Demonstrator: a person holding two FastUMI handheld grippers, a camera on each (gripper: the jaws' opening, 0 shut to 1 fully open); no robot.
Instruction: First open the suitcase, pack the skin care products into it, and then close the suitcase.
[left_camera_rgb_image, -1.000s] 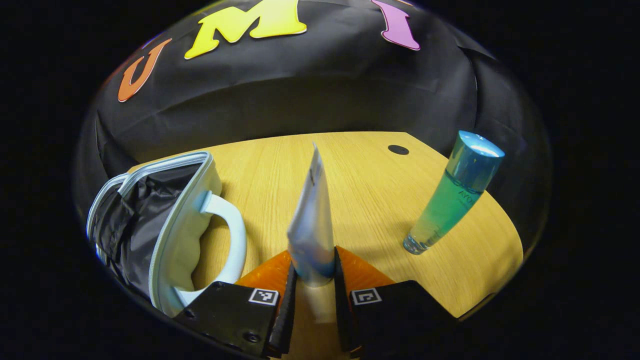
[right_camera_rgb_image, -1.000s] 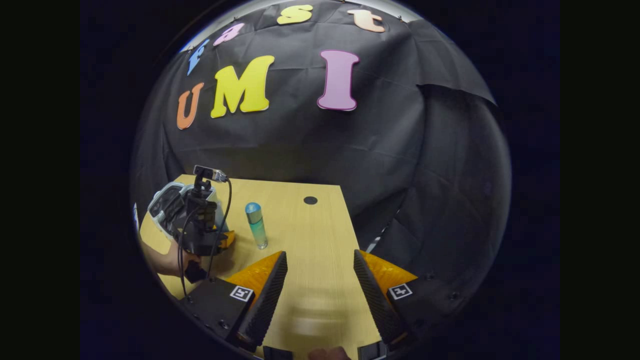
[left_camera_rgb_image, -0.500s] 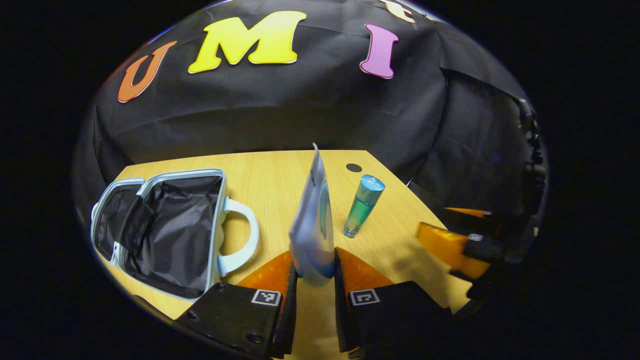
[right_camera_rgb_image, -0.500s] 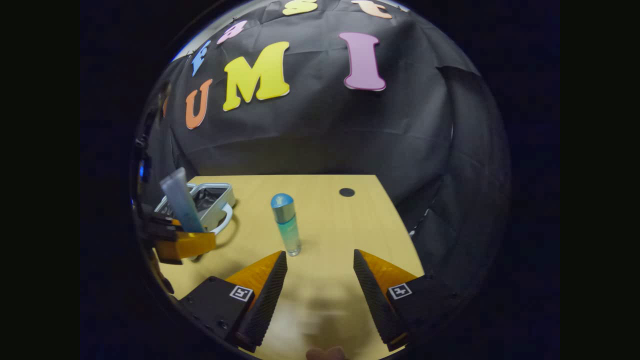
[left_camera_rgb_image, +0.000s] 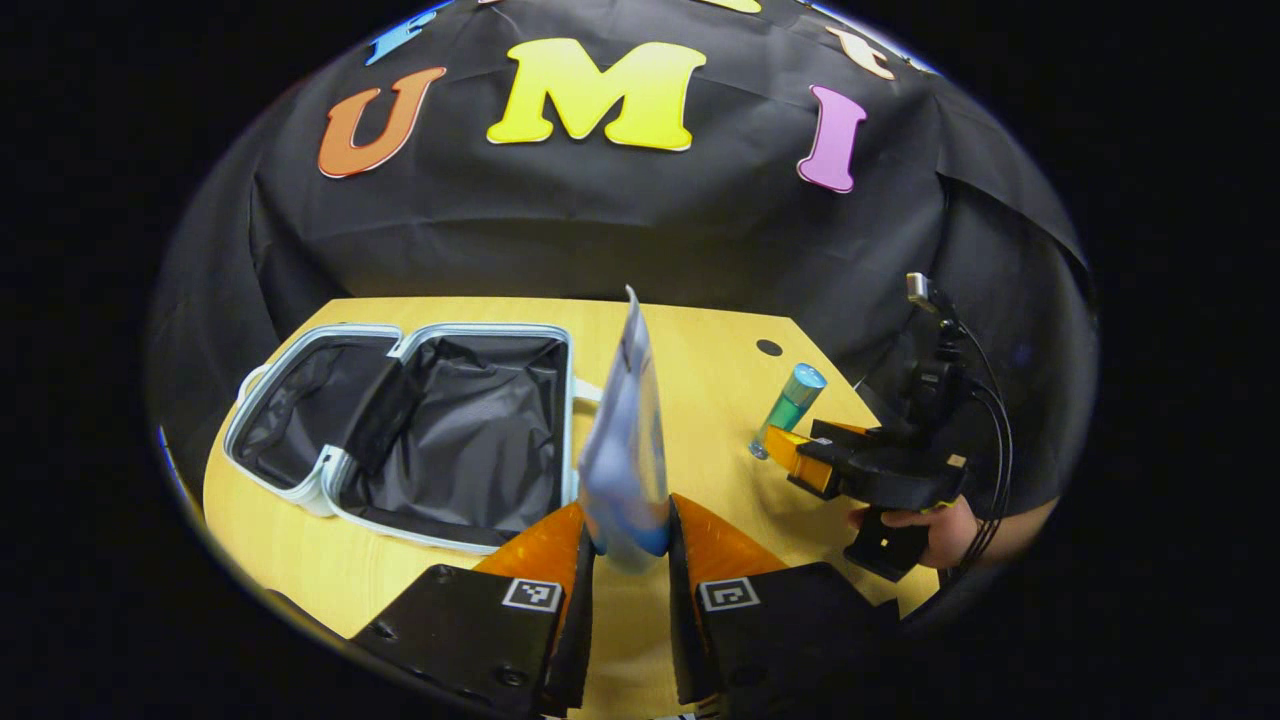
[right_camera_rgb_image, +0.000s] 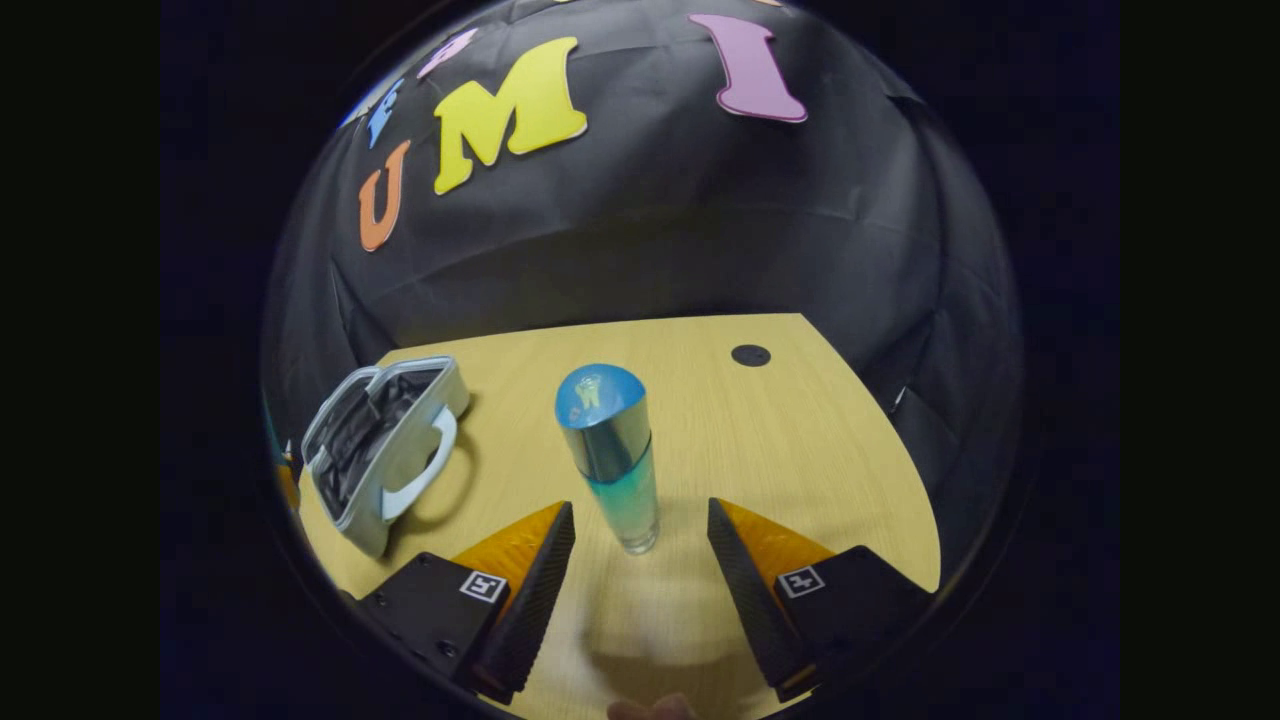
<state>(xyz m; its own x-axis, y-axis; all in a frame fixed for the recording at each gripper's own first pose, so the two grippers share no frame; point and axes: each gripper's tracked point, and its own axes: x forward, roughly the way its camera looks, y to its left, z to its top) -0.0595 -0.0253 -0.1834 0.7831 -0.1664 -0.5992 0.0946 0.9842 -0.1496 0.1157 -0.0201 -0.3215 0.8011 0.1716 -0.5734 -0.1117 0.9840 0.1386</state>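
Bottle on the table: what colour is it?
The bottle has a shiny blue cap over a clear body fading blue-green; the right gripper view shows it best.

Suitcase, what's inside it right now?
The suitcase lies open on the table, and only crumpled black lining shows in both halves; no product is in view there. A fold of lining hides part of the middle. The tube sits in the left tongs.

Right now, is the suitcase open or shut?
Open. The suitcase lies flat on the table, both halves spread, black lining showing, nothing inside.
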